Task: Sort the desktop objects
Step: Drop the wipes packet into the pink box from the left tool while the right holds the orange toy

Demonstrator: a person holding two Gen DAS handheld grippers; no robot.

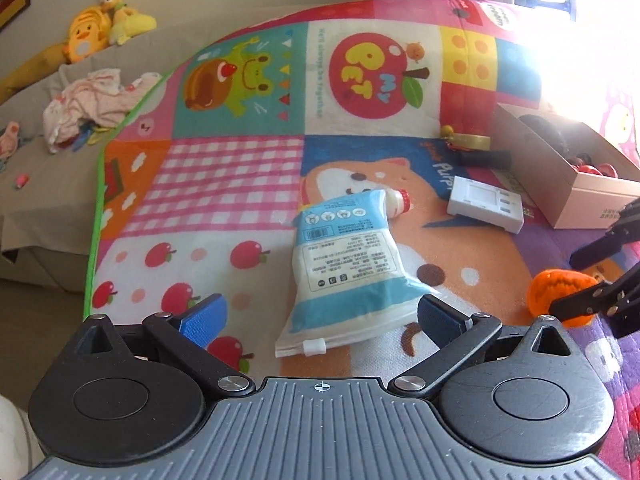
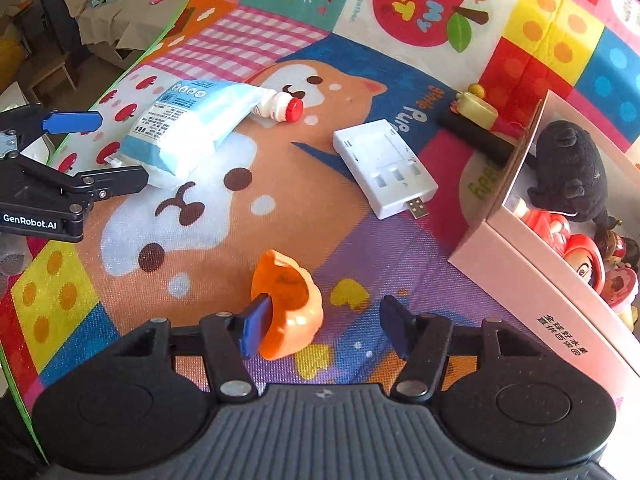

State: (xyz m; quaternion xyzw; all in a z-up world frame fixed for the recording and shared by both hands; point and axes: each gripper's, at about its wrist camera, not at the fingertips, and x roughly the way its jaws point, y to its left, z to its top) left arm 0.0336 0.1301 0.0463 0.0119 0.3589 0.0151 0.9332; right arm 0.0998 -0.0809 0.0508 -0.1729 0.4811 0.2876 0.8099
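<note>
Right gripper (image 2: pixel 320 326) open beside orange toy (image 2: pixel 290 304), left gripper (image 1: pixel 320 318) open (box (image 2: pixel 532 280) cut off)

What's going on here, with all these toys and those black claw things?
Someone is tidying a colourful play mat with two hand-held grippers. The right gripper is open around an orange toy, one pad against it. The left gripper hangs open over a blue and white pouch. A cardboard box already holds toys.
</note>
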